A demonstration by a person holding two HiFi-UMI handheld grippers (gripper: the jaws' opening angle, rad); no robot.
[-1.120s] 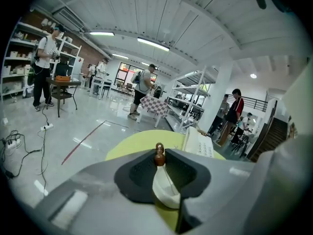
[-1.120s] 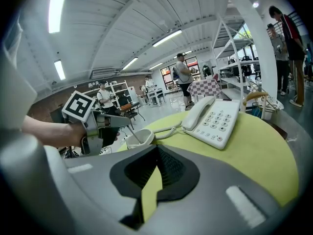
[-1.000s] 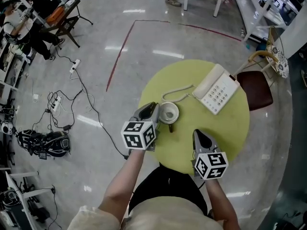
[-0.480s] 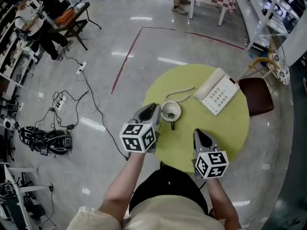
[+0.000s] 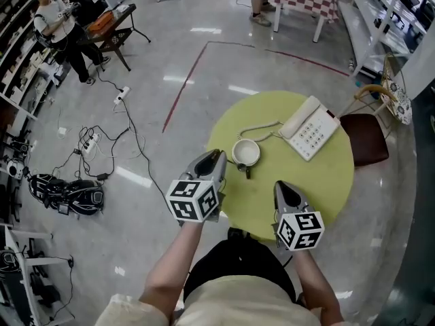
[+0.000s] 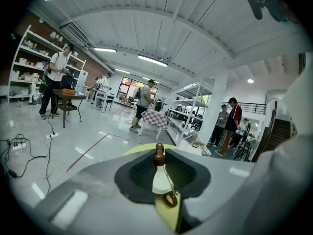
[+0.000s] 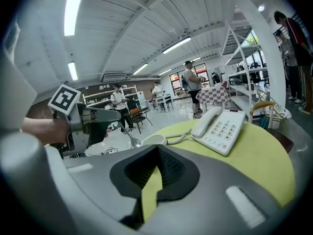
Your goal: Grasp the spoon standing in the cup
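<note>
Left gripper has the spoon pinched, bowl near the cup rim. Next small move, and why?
Probably raise the left gripper a little higher, jaws closed on the spoon. In the right gripper view the spoon's bowl hangs close beside the rim of the cup, so extra height should clear it before any sideways carry.

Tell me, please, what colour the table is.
The table is yellow-green, clearest in the head view.

The person wears a cream top (image 5: 231,304) with short sleeves (image 5: 129,309) and black bottoms (image 5: 238,263). The left gripper (image 5: 216,156) and right gripper (image 5: 280,187) are grey, each with a white cube (image 5: 192,200) covered in black squares.
</note>
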